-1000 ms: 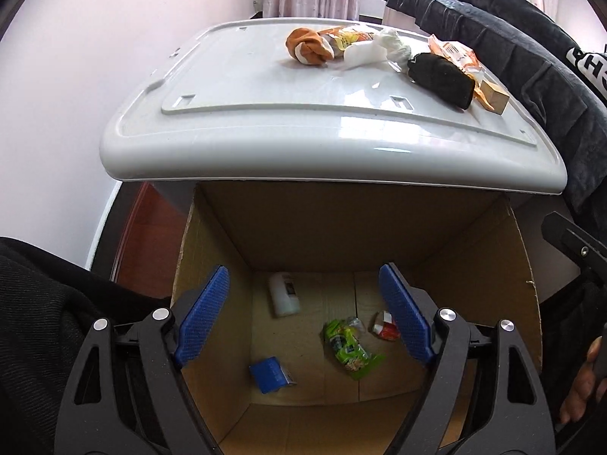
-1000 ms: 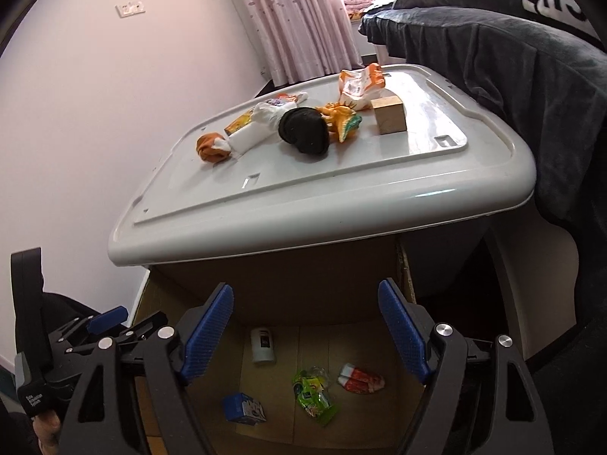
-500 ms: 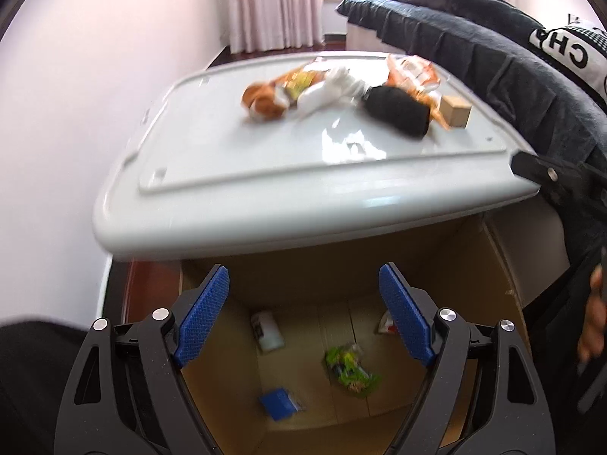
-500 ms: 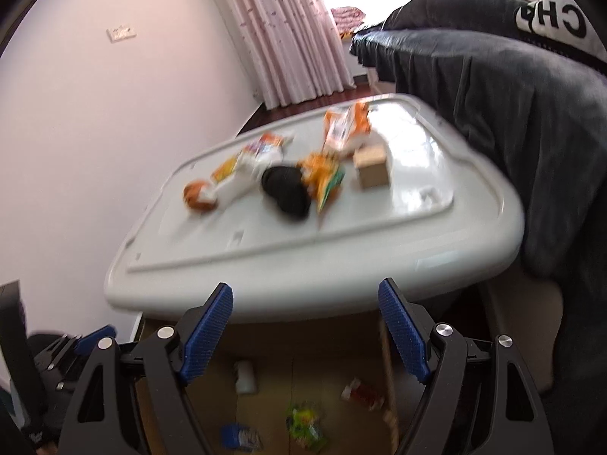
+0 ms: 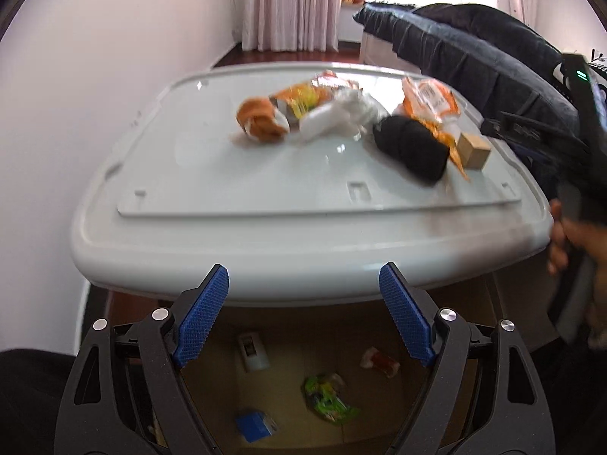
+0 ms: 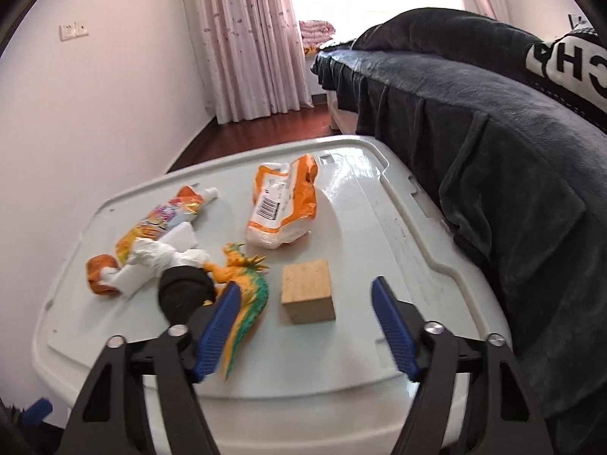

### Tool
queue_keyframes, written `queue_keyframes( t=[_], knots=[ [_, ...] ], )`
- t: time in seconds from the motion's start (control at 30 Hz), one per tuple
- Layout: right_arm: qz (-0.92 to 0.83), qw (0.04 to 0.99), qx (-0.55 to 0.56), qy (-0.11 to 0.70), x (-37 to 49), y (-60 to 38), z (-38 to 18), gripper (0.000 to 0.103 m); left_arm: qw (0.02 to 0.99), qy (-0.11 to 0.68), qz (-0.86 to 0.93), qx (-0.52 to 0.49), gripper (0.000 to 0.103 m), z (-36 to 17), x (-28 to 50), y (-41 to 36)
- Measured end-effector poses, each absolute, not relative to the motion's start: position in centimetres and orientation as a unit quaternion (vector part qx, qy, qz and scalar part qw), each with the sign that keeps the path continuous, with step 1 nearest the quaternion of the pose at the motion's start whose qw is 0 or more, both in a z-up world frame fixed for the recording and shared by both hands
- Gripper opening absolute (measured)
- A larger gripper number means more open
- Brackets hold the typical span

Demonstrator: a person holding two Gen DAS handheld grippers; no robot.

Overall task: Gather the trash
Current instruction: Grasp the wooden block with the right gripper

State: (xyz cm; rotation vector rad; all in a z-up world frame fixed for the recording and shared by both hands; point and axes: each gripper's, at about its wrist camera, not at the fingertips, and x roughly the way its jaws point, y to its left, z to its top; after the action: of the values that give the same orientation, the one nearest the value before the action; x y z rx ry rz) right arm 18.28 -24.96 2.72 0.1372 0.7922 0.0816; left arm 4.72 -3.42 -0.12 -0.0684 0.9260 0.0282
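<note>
A white plastic lid (image 5: 242, 174) (image 6: 364, 197) carries the trash: an orange wrapper bag (image 6: 282, 199) (image 5: 430, 102), a wooden cube (image 6: 308, 291) (image 5: 473, 150), a black rolled sock (image 6: 184, 292) (image 5: 411, 148), an orange-green toy dinosaur (image 6: 246, 295), white tissue (image 6: 159, 261) (image 5: 341, 113), an orange ball of cloth (image 5: 260, 121) (image 6: 99, 275) and a snack packet (image 6: 163, 220). My right gripper (image 6: 305, 326) is open above the lid, just in front of the cube. My left gripper (image 5: 303, 314) is open and empty over a cardboard box (image 5: 212, 398) below the lid's near edge.
The box holds a white bottle (image 5: 252, 350), a green wrapper (image 5: 328, 404), a blue carton (image 5: 254, 424) and a red-white wrapper (image 5: 379, 360). A bed with a dark blanket (image 6: 493, 121) runs along the right. A white wall is on the left, pink curtains (image 6: 246, 38) behind.
Both grippers have risen from over the box. The right one moved forward over the lid toward the cube. Both stayed open and empty.
</note>
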Motion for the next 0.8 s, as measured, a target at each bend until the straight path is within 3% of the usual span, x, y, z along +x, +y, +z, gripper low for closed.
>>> queue_keyframes(
  t=[0.53,0.57,0.67,0.8],
  knots=[
    [0.003,0.904,0.039,0.425,22.4,-24.1,-0.9,0.057,0.878,0.474,-0.017,-0.070,0.080,-1.3,4.4,-3.1],
    [0.003,0.905,0.037,0.425,22.5,-24.0,-1.0,0.056,0.878,0.474,-0.018,-0.072,0.080,-1.3,4.3,-3.0],
    [-0.002,0.899,0.008,0.437,22.9,-23.1,-1.5,0.035,0.878,0.473,-0.012,-0.072,0.080,-1.4,4.4,-2.9],
    [-0.006,0.899,0.001,0.438,22.9,-22.9,-1.5,0.034,0.872,0.482,-0.011,-0.085,0.080,-1.9,4.7,-2.7]
  ],
)
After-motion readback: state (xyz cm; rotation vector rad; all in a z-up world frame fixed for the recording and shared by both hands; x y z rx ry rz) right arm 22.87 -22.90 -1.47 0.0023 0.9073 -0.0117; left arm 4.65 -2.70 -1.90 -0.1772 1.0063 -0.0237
